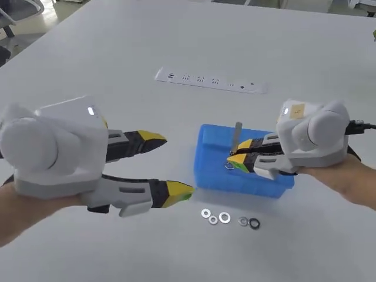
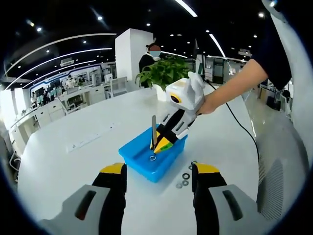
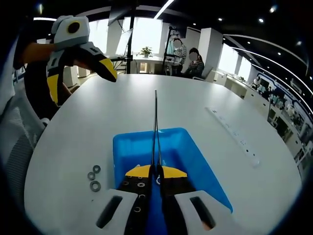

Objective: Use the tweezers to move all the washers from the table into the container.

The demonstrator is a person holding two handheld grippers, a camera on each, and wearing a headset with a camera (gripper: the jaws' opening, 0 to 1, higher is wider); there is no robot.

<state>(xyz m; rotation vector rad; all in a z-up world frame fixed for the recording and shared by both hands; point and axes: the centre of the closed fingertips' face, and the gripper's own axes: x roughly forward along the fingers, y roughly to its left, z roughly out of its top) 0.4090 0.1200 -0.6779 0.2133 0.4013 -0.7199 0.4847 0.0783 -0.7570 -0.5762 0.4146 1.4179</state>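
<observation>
A blue container [image 1: 235, 185] sits on the white table. Over it my right gripper [image 1: 239, 158] is shut on the grey tweezers [image 1: 237, 136], whose tail sticks up. A small washer [image 1: 229, 166] hangs at the tweezers' low end, inside the container's outline; it also shows as a washer [image 2: 152, 157] in the left gripper view. Several loose washers [image 1: 224, 218] lie on the table in front of the container. My left gripper [image 1: 170, 164] hovers open to the left of the container with nothing between its fingers. The right gripper view looks along the tweezers [image 3: 156, 122] over the container [image 3: 195, 161].
A white power strip [image 1: 211, 80] lies farther back on the table. One of the loose rings [image 1: 254, 223] is dark. Bare tabletop [image 1: 117, 53] stretches around the work. People sit at distant desks [image 3: 188, 56].
</observation>
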